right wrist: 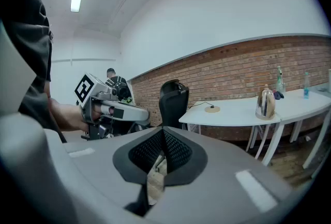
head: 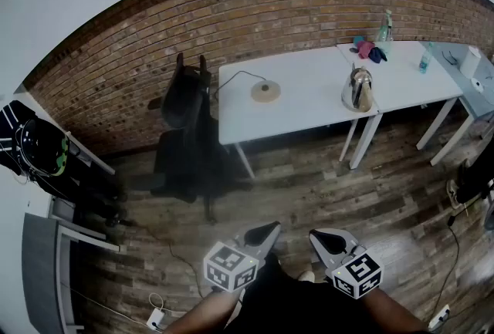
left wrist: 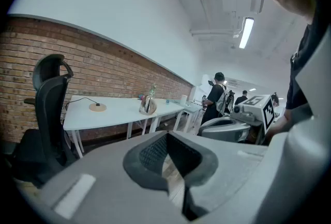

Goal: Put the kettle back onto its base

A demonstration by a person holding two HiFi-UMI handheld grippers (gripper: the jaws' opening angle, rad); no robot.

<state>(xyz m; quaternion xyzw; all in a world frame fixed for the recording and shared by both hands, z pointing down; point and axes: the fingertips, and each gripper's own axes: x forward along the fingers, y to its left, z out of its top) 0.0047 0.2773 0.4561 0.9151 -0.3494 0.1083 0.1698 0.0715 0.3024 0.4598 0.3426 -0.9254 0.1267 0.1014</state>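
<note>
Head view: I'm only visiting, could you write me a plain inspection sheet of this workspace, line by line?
Surface: white table against the brick wall, bare across most of its top.
Job's things: kettle stands at the table's right end, off its round base, which sits further left.
Clutter: spray bottle, pink and blue bundle and small blue bottle at the back right.
Grippers: left gripper and right gripper both shut, holding nothing, far from the table.
Cables: base cord runs off the table's left edge; floor cable trails over the boards.
Surroundings: black office chair, wooden floor.
</note>
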